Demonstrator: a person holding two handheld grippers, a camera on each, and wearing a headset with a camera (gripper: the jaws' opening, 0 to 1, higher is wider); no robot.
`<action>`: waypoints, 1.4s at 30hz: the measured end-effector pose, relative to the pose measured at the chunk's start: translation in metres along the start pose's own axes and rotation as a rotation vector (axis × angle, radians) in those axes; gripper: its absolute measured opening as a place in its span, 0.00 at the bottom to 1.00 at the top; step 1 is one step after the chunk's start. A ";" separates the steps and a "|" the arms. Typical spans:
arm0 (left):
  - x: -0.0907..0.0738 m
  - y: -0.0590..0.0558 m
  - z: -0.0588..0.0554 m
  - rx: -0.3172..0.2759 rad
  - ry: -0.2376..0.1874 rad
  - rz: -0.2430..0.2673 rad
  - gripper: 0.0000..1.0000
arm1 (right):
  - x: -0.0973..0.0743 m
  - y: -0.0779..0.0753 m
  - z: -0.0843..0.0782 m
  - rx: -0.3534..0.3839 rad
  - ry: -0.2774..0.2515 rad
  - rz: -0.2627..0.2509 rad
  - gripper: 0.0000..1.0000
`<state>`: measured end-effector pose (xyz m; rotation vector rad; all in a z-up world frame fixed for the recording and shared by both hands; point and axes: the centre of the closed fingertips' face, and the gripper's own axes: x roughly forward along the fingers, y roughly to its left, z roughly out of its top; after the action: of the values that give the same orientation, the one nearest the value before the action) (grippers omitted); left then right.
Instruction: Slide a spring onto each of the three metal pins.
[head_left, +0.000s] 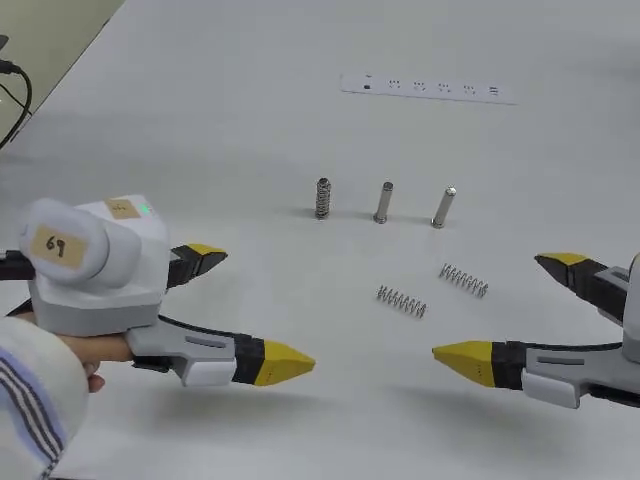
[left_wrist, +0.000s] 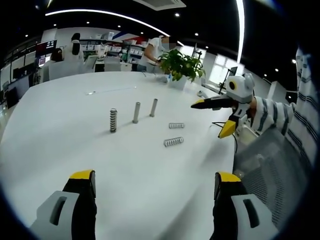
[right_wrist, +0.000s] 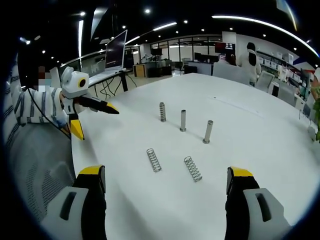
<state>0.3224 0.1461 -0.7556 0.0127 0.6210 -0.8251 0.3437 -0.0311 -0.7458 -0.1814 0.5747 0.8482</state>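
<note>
Though loose — spring (head_left: 463, 280) near right gripper (head_left: 490, 306)

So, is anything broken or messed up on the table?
Nothing looks broken or spilled. The left loose spring and right loose spring just lie flat on the table before the pins. The left pin already wears a fitted spring; the middle pin and right pin stand bare.

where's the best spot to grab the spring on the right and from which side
Probably pinch the right spring across its coils near one end, from above, with the right gripper. It lies flat on the table, so only its sides are reachable, leaving the other end free for a bare pin.
</note>
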 end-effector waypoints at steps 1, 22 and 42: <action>0.000 -0.001 0.001 -0.001 0.002 -0.009 0.95 | 0.000 -0.001 0.000 0.001 0.000 -0.003 1.00; 0.035 -0.013 0.019 0.157 0.098 -0.153 0.82 | -0.004 0.002 0.002 0.014 -0.015 -0.027 1.00; 0.079 -0.027 0.023 0.290 0.224 -0.287 0.61 | -0.007 0.000 0.001 0.057 -0.022 -0.057 0.99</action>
<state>0.3557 0.0680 -0.7718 0.2884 0.7181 -1.1977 0.3403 -0.0351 -0.7414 -0.1359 0.5703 0.7763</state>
